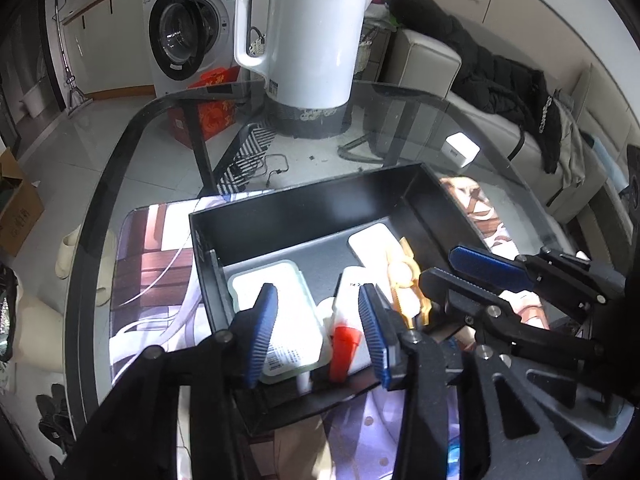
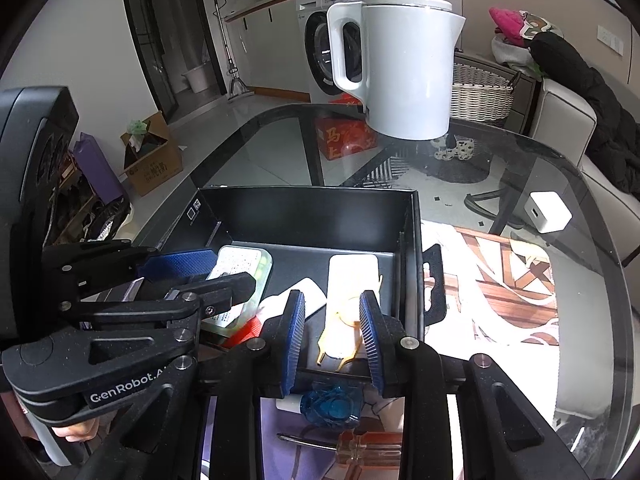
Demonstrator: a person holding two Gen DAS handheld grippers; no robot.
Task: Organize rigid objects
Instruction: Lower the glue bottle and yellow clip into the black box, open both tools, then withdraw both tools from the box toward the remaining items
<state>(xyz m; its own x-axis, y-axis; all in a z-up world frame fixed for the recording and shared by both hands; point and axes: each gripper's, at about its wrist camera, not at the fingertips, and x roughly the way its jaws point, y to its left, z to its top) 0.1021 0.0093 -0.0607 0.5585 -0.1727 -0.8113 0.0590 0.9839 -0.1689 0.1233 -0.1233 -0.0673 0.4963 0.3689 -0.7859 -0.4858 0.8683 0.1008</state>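
Note:
A black open box [image 1: 304, 196] [image 2: 308, 212] sits on a printed mat on the glass table. Inside lie a pale plastic case [image 1: 280, 308] [image 2: 244, 276], a white tube with a red cap [image 1: 346, 344], a white flat block [image 1: 374, 246] [image 2: 352, 280] and a yellow clip [image 1: 404, 280] [image 2: 348, 320]. My left gripper [image 1: 318, 332] is open above the case and the tube, holding nothing. My right gripper [image 2: 332, 340] is open above the yellow clip at the box's near edge. A blue translucent item [image 2: 332, 404] and a screwdriver with a clear orange handle [image 2: 360, 446] lie on the mat below it.
A white kettle [image 1: 304, 36] [image 2: 404, 64] stands on the table beyond the box. A small white charger block [image 1: 460, 150] [image 2: 548, 212] lies at the right. A washing machine, red box and sofa with a black coat lie beyond the table edge.

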